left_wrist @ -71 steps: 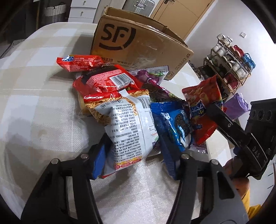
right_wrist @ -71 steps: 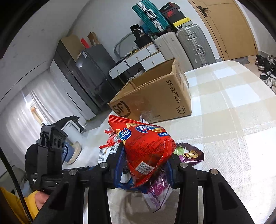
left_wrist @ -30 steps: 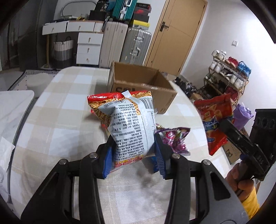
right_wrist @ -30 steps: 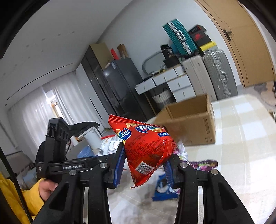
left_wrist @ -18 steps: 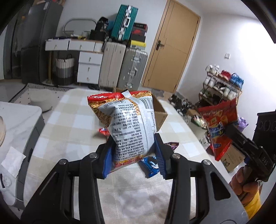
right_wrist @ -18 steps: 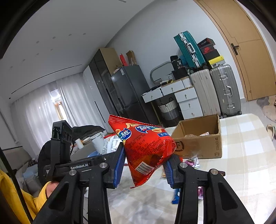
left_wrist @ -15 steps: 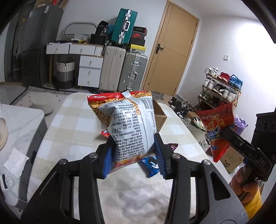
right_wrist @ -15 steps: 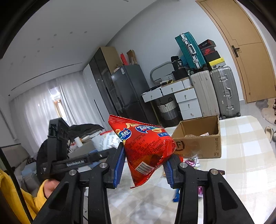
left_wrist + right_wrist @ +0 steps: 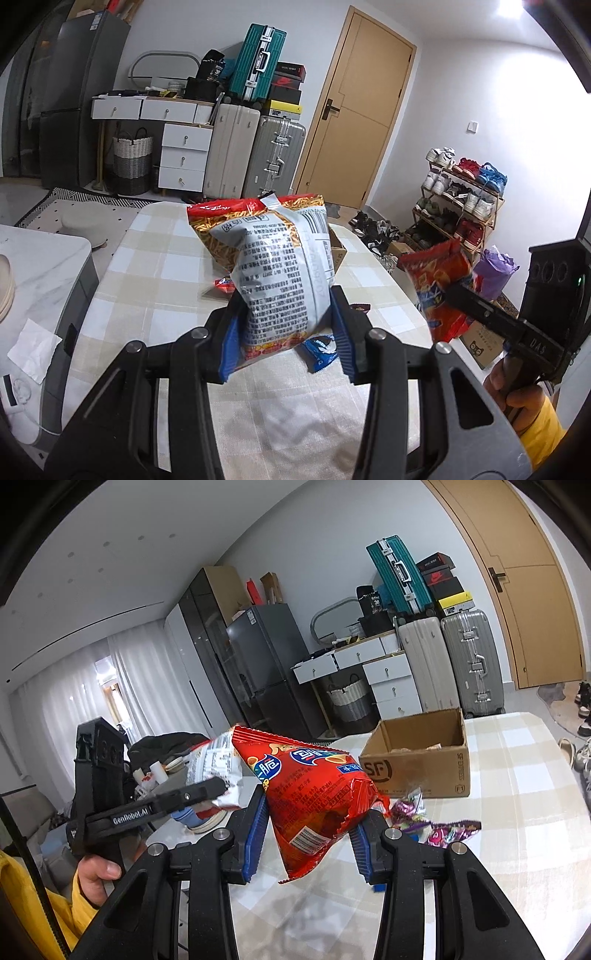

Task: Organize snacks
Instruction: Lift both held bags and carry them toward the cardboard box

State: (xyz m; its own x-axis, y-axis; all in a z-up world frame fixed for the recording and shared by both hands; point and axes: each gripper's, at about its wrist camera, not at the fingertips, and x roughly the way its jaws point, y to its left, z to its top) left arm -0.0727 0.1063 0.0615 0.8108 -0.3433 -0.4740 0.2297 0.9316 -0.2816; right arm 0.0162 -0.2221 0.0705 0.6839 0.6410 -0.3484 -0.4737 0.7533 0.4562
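Above my checked worktop [image 9: 517, 830], where the open cardboard box [image 9: 417, 771] sits, my left tool [image 9: 284, 332] clamps a white-backed noodle bag [image 9: 273, 266] and my right tool [image 9: 306, 834] clamps a crinkled red snack bag [image 9: 314, 794], both nearer me than the box.

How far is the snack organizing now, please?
Midway. Done: something pale already lies in the cardboard box. In hand: left gripper clamps the white noodle-snack bag; right gripper clamps the red chip bag. Left: purple candy packets and a blue packet on the table.
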